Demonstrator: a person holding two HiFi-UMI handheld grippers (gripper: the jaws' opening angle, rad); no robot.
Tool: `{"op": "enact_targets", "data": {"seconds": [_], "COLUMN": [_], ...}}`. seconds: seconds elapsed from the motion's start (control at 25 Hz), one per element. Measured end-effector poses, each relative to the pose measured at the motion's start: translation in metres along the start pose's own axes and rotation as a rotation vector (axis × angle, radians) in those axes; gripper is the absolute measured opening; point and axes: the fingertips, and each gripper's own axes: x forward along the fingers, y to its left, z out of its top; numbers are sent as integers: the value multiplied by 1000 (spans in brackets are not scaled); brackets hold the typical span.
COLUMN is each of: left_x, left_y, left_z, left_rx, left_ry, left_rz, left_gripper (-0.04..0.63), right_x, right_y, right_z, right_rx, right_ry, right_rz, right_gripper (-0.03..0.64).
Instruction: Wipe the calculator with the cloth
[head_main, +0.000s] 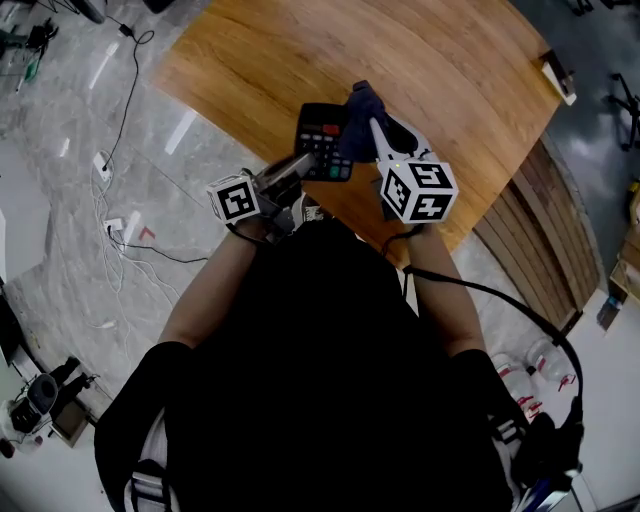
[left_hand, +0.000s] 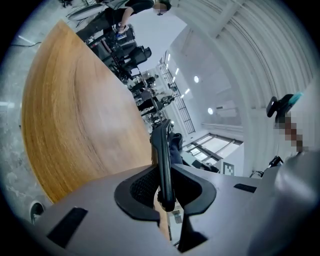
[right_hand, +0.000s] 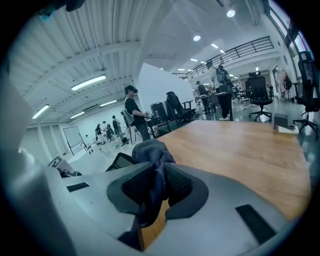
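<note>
A black calculator (head_main: 322, 141) with red and green keys is held up over the near edge of the wooden table (head_main: 420, 90). My left gripper (head_main: 300, 165) is shut on its lower end; in the left gripper view the calculator (left_hand: 163, 160) stands edge-on between the jaws of that gripper (left_hand: 165, 192). A dark blue cloth (head_main: 360, 118) is bunched in my right gripper (head_main: 375, 135), just right of the calculator and touching its side. In the right gripper view the cloth (right_hand: 152, 157) sticks up from the right gripper (right_hand: 156, 192), with the calculator (right_hand: 120, 161) just behind it at left.
The table (right_hand: 250, 145) stretches away ahead and to the right, with a small object (head_main: 558, 75) at its far right edge. Cables (head_main: 125, 240) lie on the grey floor at left. Office chairs (right_hand: 257, 95) and several people stand beyond the table.
</note>
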Motion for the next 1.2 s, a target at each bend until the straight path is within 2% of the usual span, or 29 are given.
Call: {"op": "enact_targets", "data": {"seconds": [0.16, 0.4, 0.56, 0.8, 0.92, 1.04, 1.2], "left_x": [1, -6, -3, 4, 12, 9, 5], "left_y": [0, 11, 12, 10, 6, 5, 2], "left_z": [6, 28, 31, 35, 36, 46, 56], "left_rx": [-61, -135, -138, -138, -108, -172, -239], "left_ry": [-44, -147, -161, -188, -176, -246, -305], "left_rz": [-23, -2, 9, 7, 5, -26, -63], "left_gripper": [72, 72, 71, 71, 71, 71, 71], "right_x": [-2, -10, -15, -21, -20, -19, -25], "right_y": [13, 51, 88, 130, 111, 92, 104], "right_z": [-12, -45, -58, -60, -55, -51, -56], "right_rx": [-29, -27, -57, -76, -47, -30, -61], "right_ry": [21, 80, 111, 103, 78, 66, 71], "right_rz": [11, 115, 207, 368, 346, 310, 375], "right_gripper": [66, 66, 66, 66, 66, 66, 66]}}
